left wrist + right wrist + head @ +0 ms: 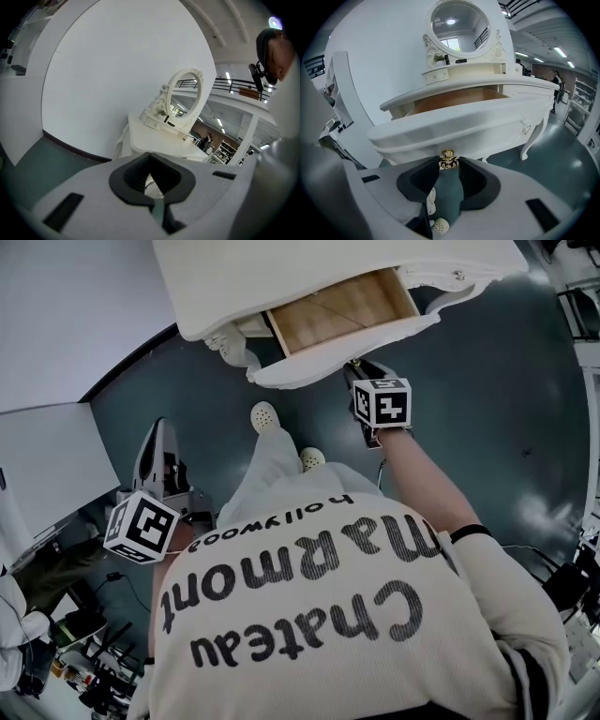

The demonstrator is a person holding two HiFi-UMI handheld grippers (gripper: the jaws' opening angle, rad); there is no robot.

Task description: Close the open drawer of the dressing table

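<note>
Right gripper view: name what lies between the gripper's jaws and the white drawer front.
Only the small gold knob, fixed on the curved white drawer front, just at the tips of the open right gripper. The right gripper view shows it.

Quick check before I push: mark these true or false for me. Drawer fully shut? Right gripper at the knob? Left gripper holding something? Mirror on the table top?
1. The drawer is fully shut. False: it stands pulled out, its wooden bottom showing.
2. The right gripper has its fingers apart, with the gold knob at their tips. True.
3. The left gripper holds the mirror. False: it is shut on nothing, away from the dressing table.
4. An oval mirror stands on the table top. True.
</note>
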